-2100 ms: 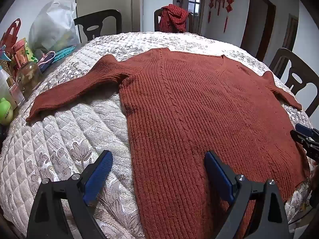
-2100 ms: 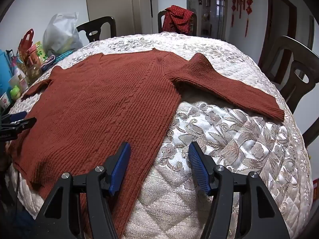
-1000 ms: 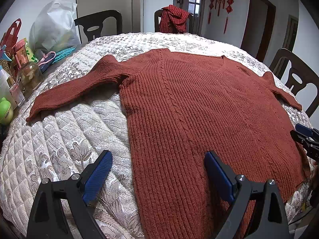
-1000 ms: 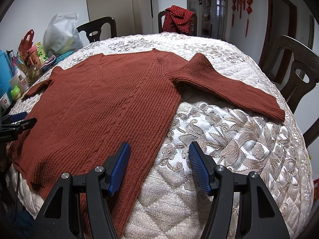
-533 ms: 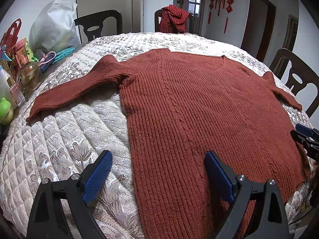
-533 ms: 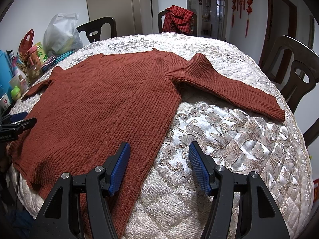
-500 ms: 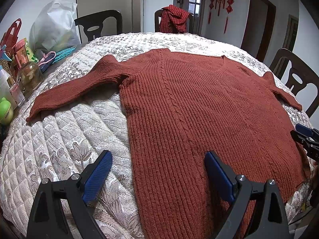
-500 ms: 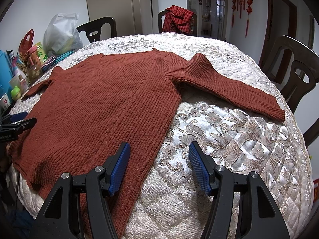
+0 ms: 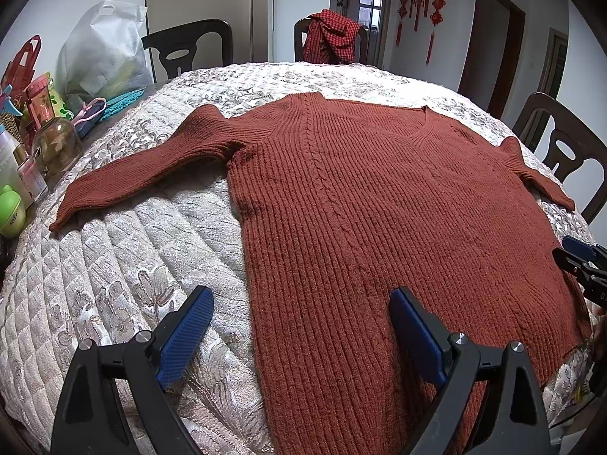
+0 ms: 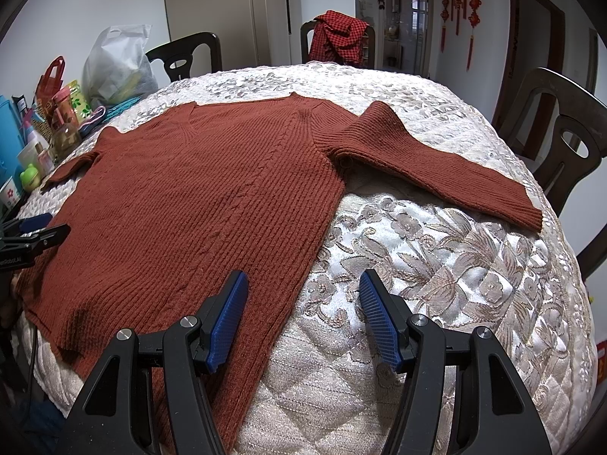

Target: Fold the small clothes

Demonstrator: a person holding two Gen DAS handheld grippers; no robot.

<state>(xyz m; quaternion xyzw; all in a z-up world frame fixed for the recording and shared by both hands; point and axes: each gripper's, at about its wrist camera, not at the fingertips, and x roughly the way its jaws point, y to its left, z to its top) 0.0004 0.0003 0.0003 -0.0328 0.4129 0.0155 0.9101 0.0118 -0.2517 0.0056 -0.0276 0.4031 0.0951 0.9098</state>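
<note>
A rust-red ribbed sweater (image 9: 379, 204) lies flat and face up on the table (image 9: 114, 265), V-neck away from both tongs, hem toward them, both sleeves spread outward. The left tongs (image 9: 299, 326) stand wide apart and hold nothing; the sweater's side edge runs between their blue ridged pads (image 9: 186, 330), one pad over the quilt, the other over the knit. The right tongs (image 10: 303, 311) are likewise wide and empty, straddling the opposite side edge. The left view shows one sleeve (image 9: 144, 174) whole, from shoulder to cuff, ahead and left of the left tongs; the right view shows the other sleeve (image 10: 436, 163) whole, ahead and right of the right tongs. Each view catches the other tongs at its border. The knit has vertical ribs and a cable twist down each side. The table bears a pale quilted cover with woven floral relief. Dark wooden chairs (image 10: 569, 140) ring it; one carries a red checked cloth (image 10: 337, 34).
</note>
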